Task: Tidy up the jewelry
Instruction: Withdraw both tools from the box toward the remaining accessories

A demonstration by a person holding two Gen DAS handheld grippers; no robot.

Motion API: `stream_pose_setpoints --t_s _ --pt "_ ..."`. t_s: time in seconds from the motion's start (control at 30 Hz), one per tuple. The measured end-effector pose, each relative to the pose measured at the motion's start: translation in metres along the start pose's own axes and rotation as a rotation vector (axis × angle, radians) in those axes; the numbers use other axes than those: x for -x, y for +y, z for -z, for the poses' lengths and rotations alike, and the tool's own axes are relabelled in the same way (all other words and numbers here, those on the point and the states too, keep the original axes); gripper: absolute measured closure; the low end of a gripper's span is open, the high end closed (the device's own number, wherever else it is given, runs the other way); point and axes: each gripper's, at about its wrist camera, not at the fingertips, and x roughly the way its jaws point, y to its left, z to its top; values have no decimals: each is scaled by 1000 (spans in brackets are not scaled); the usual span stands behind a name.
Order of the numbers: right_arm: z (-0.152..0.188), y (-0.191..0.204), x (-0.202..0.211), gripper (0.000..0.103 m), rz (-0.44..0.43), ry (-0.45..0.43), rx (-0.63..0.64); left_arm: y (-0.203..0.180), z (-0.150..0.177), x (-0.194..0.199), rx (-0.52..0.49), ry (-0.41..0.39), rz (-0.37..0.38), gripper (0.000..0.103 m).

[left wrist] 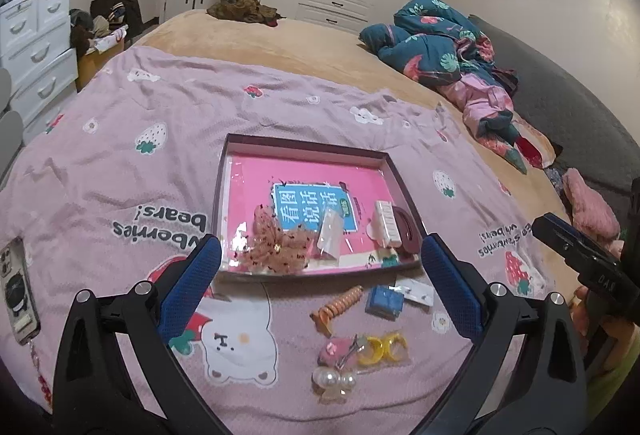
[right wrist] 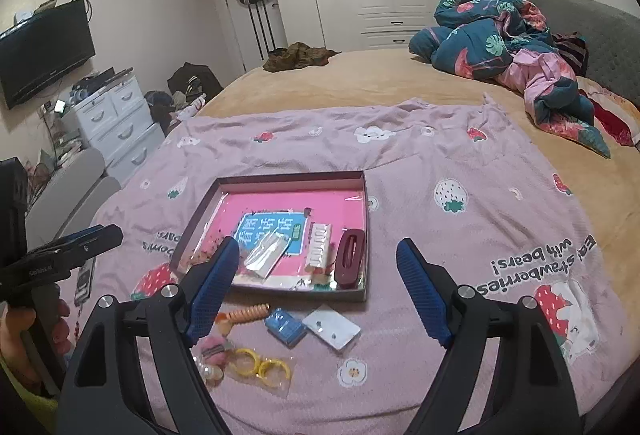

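While both grippers are hovering released and empty over a pink bedspread (right wrist: 460, 171), the left gripper (left wrist: 320, 275) is hanging above the tray's near edge and the right gripper (right wrist: 316, 283) is spreading wide just right of it. The tray (left wrist: 224, 171) is holding a lace bow (left wrist: 276, 243), a clear packet (left wrist: 330, 231), a white comb (left wrist: 386, 223) and a maroon clip (right wrist: 350, 255). Lying loose on the bedspread just in front of the tray are an orange coil tie (left wrist: 338, 301), a blue box (left wrist: 384, 301), an earring card (right wrist: 332, 327), 2 yellow rings (right wrist: 260, 363), a pink clip (left wrist: 336, 349) and a pearl piece (left wrist: 334, 381).
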Motion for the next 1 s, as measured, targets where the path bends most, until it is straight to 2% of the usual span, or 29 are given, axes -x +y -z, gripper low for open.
stream_pose_setpoints --t_s 0.3,0.57,0.83,1.0 --pt "19 7 9 16 -4 13 22 -1 22 7 -15 13 -13 9" --pt "49 16 -1 15 -14 76 58 2 47 1 -34 54 -30 9" --pt "79 23 -20 15 -20 156 92 5 70 -13 -38 120 -21 9" --pt "95 26 -32 15 -8 189 135 3 83 -27 -50 178 14 10"
